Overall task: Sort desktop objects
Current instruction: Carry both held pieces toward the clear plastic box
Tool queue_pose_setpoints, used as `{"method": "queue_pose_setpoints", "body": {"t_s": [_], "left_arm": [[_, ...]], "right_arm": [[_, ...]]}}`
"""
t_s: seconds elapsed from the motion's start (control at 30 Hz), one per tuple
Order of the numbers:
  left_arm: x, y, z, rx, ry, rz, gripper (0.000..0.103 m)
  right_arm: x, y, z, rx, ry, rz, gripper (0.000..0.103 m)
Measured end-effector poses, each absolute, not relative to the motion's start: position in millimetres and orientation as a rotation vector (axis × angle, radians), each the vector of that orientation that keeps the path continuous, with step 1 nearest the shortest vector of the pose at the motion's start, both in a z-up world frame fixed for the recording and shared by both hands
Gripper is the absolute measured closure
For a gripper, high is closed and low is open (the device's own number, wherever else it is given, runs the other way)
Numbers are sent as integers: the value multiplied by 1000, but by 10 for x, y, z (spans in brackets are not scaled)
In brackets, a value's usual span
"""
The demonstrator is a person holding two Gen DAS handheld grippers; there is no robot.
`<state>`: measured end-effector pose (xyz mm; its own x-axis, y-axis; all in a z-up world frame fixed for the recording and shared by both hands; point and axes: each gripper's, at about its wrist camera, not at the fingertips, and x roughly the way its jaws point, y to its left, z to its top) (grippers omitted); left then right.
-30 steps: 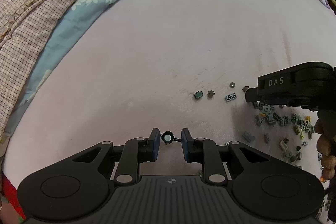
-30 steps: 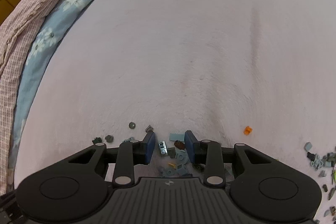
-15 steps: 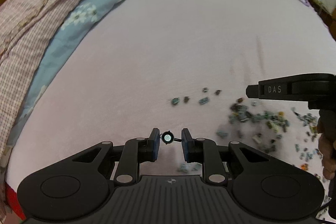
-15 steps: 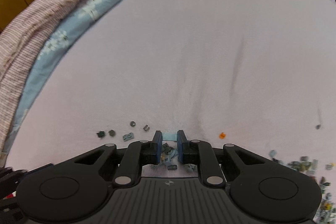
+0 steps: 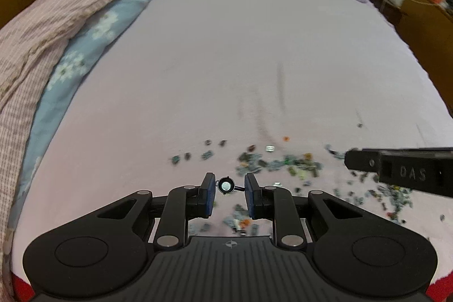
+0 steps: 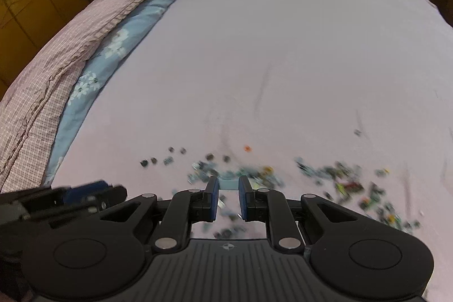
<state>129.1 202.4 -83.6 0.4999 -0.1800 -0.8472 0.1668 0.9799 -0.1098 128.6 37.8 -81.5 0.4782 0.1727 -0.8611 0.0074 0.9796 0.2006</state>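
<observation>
the left gripper (image 5: 226,185) is clamped on a small black ring piece (image 5: 225,185) w/ a pale round centre; it sits right at the tips, a thin stem poking toward the right pad. the right gripper (image 6: 228,184) has just been closing and now pinches a flat pale-blue plate (image 6: 228,184), held by its two short ends between the blue pads. both tools are up off the bed (image 5: 254,52), tilted down at it.

handling, as a guess: these are tiny hard plastic bricks, v light, stiff, smooth, so they won't crush but can twist or pop out of a tip grip. best hold is across flat parallel sides, centred on the pads; the ring is round so its grip looks less sure than the plate's. the soft sheet gives under pressure, so bits may sink or tip when approached.

the rest of the bricks (image 5: 280,164) lie in a loose scatter on the pink sheet below and ahead of the tips, mostly grey w/ some orange, green, yellow. from the right cam the pile (image 6: 345,183) spreads to the right, and a few sit apart on the left (image 6: 167,160). one orange bit (image 6: 247,148) lies alone further out. blurred, so shapes can't be told. no bin or tray in view, so the drop spot is unclear.
</observation>
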Motion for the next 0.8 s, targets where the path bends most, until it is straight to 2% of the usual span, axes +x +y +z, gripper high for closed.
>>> {"method": "queue_pose_setpoints", "body": {"t_s": [0.37,0.8], "left_arm": [[1087,1308,-373,118,955,-359,79],[439,7,30,235,908,-480,79]], "right_arm": [[635,-417,-353,252,1001,-3,86],[-297,-1726,31,312,913,-96,86]]}}
